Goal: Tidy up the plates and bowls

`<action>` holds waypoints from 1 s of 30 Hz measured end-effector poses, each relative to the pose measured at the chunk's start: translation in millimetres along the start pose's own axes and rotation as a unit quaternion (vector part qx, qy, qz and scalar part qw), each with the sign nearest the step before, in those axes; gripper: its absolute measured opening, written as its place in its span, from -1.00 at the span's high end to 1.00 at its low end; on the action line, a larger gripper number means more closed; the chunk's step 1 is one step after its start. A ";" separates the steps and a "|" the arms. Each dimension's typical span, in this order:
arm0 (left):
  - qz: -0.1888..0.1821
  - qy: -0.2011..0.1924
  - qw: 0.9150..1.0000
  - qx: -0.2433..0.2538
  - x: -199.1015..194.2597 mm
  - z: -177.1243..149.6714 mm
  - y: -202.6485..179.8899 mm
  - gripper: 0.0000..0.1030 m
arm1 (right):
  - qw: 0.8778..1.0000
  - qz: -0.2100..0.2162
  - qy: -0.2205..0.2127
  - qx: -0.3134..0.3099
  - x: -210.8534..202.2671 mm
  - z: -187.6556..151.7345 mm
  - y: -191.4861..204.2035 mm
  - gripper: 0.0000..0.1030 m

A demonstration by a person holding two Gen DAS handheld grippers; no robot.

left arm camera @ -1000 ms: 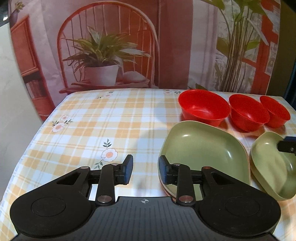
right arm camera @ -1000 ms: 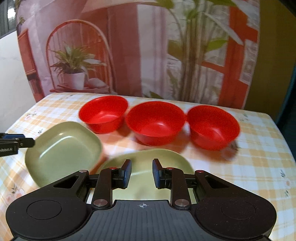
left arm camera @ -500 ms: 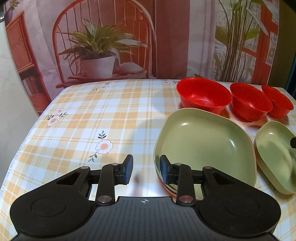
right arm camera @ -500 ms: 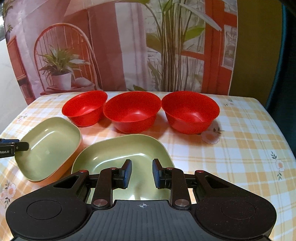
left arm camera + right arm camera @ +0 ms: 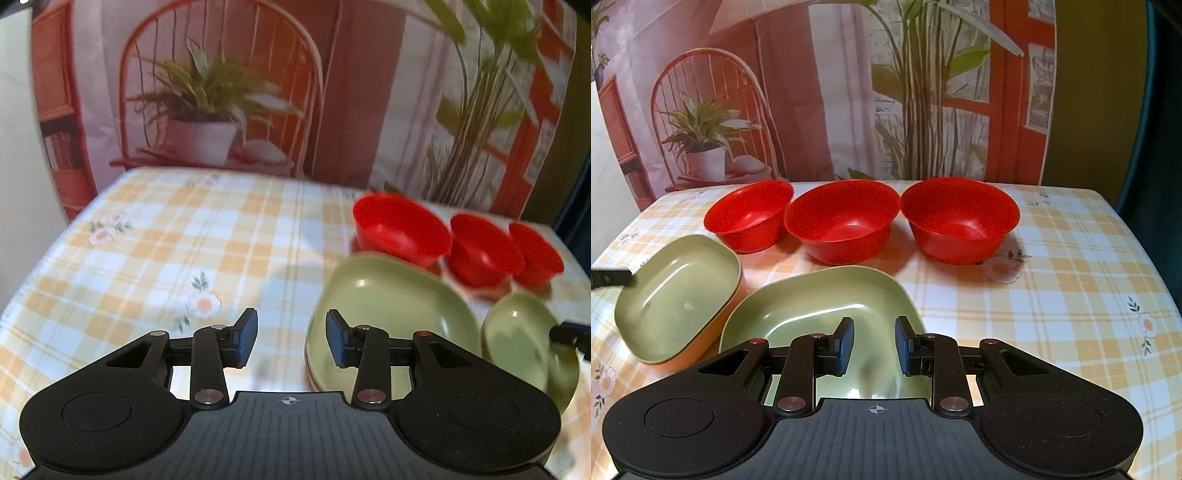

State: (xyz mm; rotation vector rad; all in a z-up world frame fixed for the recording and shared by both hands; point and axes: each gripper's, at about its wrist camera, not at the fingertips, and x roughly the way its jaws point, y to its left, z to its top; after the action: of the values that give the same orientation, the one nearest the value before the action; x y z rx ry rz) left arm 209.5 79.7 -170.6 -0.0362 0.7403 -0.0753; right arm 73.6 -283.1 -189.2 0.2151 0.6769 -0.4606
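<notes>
The left gripper [image 5: 290, 341] is opening, empty, beside the left plate [image 5: 391, 306]; the right gripper [image 5: 874, 345] hangs slightly open, empty, over the near plate [image 5: 827, 299].

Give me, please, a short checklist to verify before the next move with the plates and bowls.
1. Left gripper is free of the left green plate: cannot tell. Its jaws are opening and the plate's rim lies close by the right finger.
2. Right gripper holds nothing: ok. The jaws stand apart above the right green plate.
3. The two green plates are not yet stacked: ok, they lie side by side.
4. There is a gap between the two plates: cannot tell.
5. Red bowls are upright, in a row, unstacked: ok.
6. Tablecloth has room right of the plates: ok.
</notes>
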 end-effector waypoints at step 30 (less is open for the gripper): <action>-0.110 0.059 0.989 0.083 15.4 -29.4 -145.6 0.22 | 1.000 0.011 -0.014 0.015 -3.0 -1.9 -18.7 0.56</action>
State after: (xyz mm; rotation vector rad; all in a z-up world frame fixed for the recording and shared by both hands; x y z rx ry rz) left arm 192.8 -66.8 -194.0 0.0458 0.8443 -0.3516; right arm 61.6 -297.9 -189.6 0.2437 0.6403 -0.4530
